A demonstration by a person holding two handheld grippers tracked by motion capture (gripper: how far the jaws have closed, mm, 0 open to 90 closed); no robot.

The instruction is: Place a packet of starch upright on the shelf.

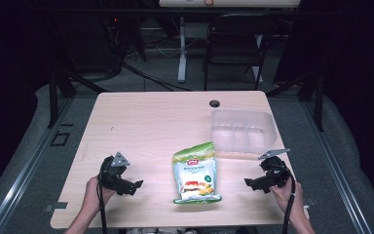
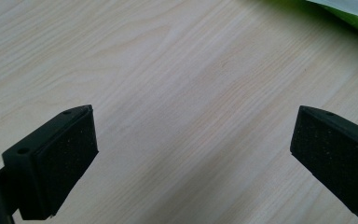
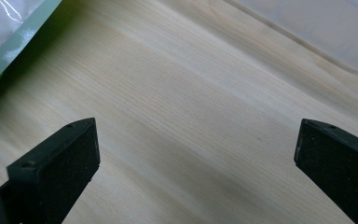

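Note:
A green and white snack bag (image 1: pixel 195 172) lies flat near the table's front middle. Behind it to the right stands a clear plastic compartment tray (image 1: pixel 243 130). My left gripper (image 1: pixel 135 185) rests on the wood left of the bag, open, jaws pointing toward it. My right gripper (image 1: pixel 250 183) rests right of the bag, open as well. In the left gripper view the jaws stand wide over bare wood (image 2: pixel 191 116), with the bag's green edge (image 2: pixel 349 14) at the top right. The right gripper view has the bag (image 3: pixel 9 32) at top left and the tray (image 3: pixel 326 28) at top right.
The light wooden table (image 1: pixel 146 122) has a round cable hole (image 1: pixel 215 103) near its far edge. A dark chair (image 1: pixel 233 39) and a desk leg (image 1: pixel 181 48) stand behind the table. Dark floor rails run along both sides.

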